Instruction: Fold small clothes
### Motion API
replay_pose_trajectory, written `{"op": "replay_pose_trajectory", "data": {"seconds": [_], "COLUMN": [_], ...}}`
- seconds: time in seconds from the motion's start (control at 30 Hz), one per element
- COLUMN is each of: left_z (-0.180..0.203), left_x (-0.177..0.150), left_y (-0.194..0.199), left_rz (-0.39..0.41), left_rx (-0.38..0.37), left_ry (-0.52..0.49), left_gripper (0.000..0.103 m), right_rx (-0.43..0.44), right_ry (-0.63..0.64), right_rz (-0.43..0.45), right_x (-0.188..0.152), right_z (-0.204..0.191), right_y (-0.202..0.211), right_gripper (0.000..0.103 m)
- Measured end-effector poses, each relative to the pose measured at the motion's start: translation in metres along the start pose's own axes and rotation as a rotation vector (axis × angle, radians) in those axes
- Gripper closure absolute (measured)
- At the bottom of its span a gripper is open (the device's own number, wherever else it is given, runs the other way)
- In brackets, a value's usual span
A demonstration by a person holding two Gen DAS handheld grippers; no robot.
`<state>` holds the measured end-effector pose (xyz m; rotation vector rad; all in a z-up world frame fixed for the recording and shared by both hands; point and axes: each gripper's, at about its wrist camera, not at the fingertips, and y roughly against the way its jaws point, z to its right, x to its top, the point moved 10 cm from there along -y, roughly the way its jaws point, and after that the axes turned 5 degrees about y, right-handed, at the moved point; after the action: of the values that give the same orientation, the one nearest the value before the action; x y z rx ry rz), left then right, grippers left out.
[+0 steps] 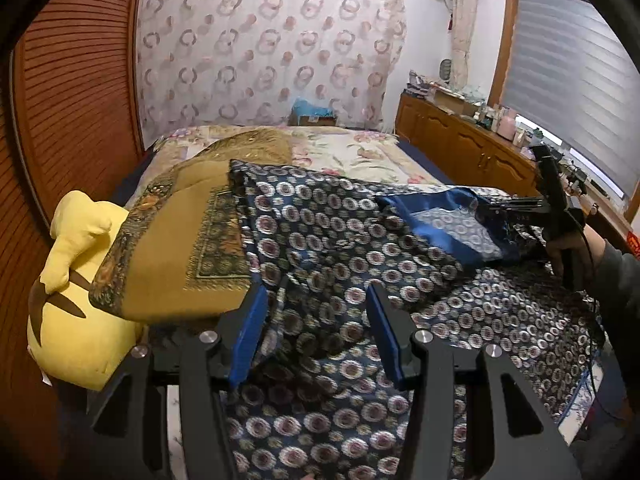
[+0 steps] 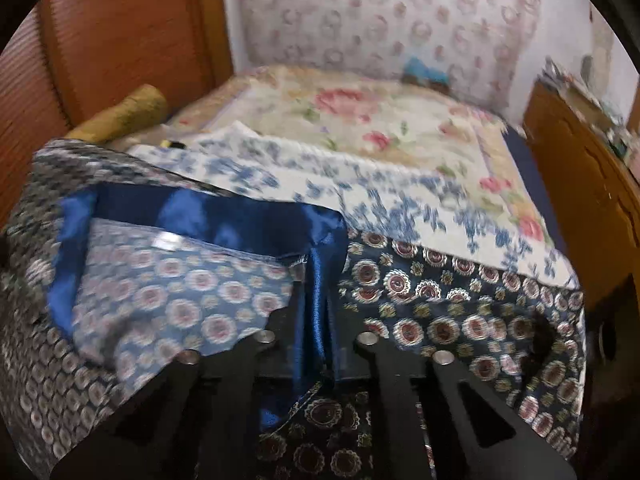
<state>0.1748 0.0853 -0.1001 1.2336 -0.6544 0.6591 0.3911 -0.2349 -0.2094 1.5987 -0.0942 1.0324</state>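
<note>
Blue pads of the left gripper (image 1: 316, 332) stand apart above the patterned garment (image 1: 340, 240) on the bed (image 1: 352, 148). Right gripper (image 2: 318, 320) clamps its satin hem (image 2: 316, 280), lifted; next it probably carries the hem across.

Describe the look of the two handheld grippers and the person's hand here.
The left gripper has black angular linkage arms, silver round pivot bolts and blue jaws. The right gripper has the same black frame and silver bolts. A dark cable runs past the right hand, which has a dark grey sleeve.
</note>
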Motion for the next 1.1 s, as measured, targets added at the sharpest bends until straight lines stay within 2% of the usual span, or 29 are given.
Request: {"op": "replay_pose_trajectory", "data": {"seconds": [0.17,0.4,0.7,0.83,1.0,1.1], "left_z": [0.01,0.002,-0.003,-0.007,-0.017,-0.027], "left_x": [-0.003,0.0,0.005,0.009,0.023,0.029], "left_y": [0.008,0.005,-0.002,-0.005,-0.012,-0.019], "left_rz": [0.019,0.023,0.017,0.02,0.032,0.027], "left_rx": [-0.001,0.004,0.036,0.057,0.094,0.115], "left_ry": [-0.016,0.002,0.005,0.002,0.001,0.014], "left_gripper": [0.051,0.051,0.051,0.051,0.051,0.051], "right_rx": [0.041,0.032,0.047,0.065,0.07,0.066], "right_ry": [0.03,0.049,0.002,-0.007,0.007,0.005], "right_rz": [0.124,0.203,0.226,0.207,0.219,0.265], "right_x": [-0.003,-0.034,-0.083,-0.1,-0.102,-0.093], "right_z": [-0.016,-0.035,-0.043,-0.047,-0.047,-0.045], "right_y": [0.052,0.103,0.132,0.14,0.158,0.176], "right_gripper": [0.1,0.099,0.099,0.099,0.099,0.089]}}
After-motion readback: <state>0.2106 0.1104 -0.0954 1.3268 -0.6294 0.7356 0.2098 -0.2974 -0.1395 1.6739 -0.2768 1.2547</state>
